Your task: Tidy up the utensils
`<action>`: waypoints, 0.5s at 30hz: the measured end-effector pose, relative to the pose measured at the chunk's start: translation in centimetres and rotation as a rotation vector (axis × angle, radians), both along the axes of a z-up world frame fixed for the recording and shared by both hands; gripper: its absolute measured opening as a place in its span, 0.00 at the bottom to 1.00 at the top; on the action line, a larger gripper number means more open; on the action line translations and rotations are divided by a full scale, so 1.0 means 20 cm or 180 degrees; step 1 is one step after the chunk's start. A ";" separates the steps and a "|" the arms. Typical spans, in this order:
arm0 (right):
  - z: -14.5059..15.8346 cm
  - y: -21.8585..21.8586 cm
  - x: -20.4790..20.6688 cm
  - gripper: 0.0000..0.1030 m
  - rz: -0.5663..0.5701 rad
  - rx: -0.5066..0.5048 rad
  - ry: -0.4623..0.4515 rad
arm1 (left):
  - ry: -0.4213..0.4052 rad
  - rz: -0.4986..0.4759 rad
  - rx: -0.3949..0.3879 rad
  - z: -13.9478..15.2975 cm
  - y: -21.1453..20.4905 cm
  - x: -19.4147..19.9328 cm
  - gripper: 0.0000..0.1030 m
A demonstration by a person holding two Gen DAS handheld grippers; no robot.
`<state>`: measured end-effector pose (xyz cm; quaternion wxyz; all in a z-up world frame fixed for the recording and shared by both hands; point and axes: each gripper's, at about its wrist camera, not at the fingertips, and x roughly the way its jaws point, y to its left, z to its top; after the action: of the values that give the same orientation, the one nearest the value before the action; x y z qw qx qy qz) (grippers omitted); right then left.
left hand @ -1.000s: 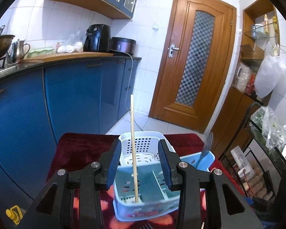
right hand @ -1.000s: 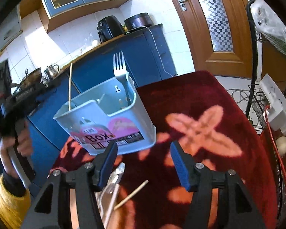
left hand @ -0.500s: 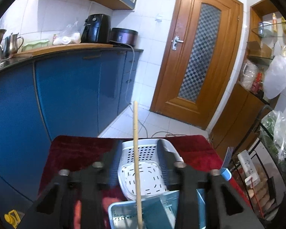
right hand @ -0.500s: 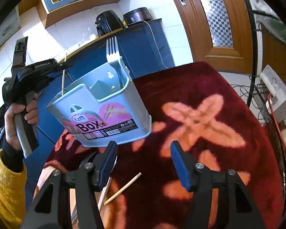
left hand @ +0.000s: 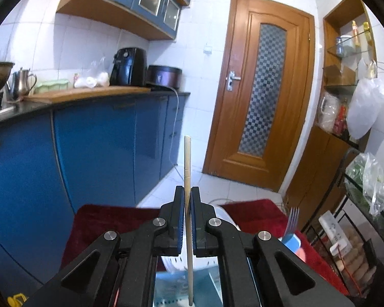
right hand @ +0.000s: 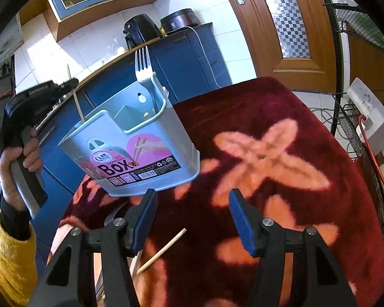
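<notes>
Left wrist view, left claw [left hand: 187, 199] clamped on upright chopstick [left hand: 187, 163], its lower tip cut off, right claw [right hand: 192, 216] open, empty.

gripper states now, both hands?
Left gripper: jaws shut on the chopstick, which stands in the utensil box.
Right gripper: jaws open, holding nothing, above the red cloth.

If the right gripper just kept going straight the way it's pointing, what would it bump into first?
Probably the red flowered cloth. The right gripper is open, tilts downward, and nothing stands between its fingers. The blue utensil box sits left of that line, so it would likely be missed, though depth is hard to judge.
</notes>
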<state>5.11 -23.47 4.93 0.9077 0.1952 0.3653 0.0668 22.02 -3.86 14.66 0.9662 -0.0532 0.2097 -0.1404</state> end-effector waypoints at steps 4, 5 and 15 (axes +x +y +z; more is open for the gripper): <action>0.01 0.00 -0.01 0.59 -0.0012 -0.0002 0.0002 | 0.0227 -0.0043 -0.0014 -0.07 0.01 -0.01 0.09; 0.01 0.00 -0.02 0.59 -0.0016 -0.0006 -0.0003 | 0.0276 -0.0050 -0.0005 -0.08 0.01 -0.02 0.14; 0.02 -0.01 -0.07 0.60 -0.0077 0.0072 0.0042 | 0.0199 -0.0052 0.0172 -0.06 0.03 -0.24 0.48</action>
<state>3.72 -23.62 5.42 0.9038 0.2103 0.3680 0.0586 17.26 -3.24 13.46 0.9590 -0.0298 0.2440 -0.1408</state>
